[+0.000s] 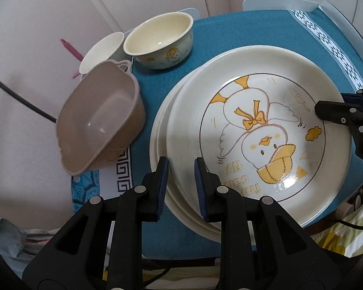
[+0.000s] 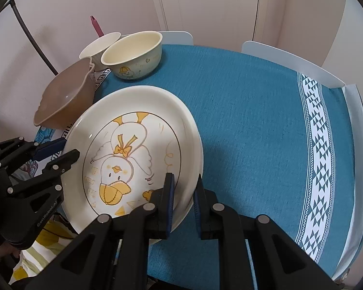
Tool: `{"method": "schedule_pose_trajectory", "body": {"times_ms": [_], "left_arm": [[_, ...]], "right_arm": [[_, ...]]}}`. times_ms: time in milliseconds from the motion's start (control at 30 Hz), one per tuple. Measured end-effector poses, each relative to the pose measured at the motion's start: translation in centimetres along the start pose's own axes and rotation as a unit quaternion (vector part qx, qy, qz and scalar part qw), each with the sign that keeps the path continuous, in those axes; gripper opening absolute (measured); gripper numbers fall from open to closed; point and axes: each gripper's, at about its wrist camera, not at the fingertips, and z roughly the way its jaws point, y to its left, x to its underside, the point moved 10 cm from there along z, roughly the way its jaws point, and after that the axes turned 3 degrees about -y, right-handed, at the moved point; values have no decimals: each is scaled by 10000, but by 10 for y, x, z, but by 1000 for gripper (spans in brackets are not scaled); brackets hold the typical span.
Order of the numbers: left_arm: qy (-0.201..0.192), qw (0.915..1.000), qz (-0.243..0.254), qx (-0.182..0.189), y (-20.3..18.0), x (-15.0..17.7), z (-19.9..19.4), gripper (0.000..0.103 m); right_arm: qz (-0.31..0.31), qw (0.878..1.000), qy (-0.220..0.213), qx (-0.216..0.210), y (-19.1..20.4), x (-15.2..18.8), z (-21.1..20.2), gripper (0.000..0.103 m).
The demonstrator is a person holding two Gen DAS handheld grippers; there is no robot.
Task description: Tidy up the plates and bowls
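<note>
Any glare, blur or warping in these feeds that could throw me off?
Left wrist view: ceiling-light glare on the glossy duck-print plate near its lettering; sharp otherwise. Right wrist view: fisheye bends the teal tablecloth's edge; dark vignette in the corners; no motion blur.

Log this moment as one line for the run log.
left gripper: shut on duck plate rim | right gripper: shut on opposite rim | plain plates: stacked beneath | bowls: untouched
</note>
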Motion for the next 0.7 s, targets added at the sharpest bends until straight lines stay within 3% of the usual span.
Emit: {"method": "schedule_pose_trajectory", "body": {"times_ms": [700], "left_arm": [[-56,9999,-53,70,8,-1,-2,20]], "right_arm": [[-224,9979,150,596,4,1,3,14]]}}
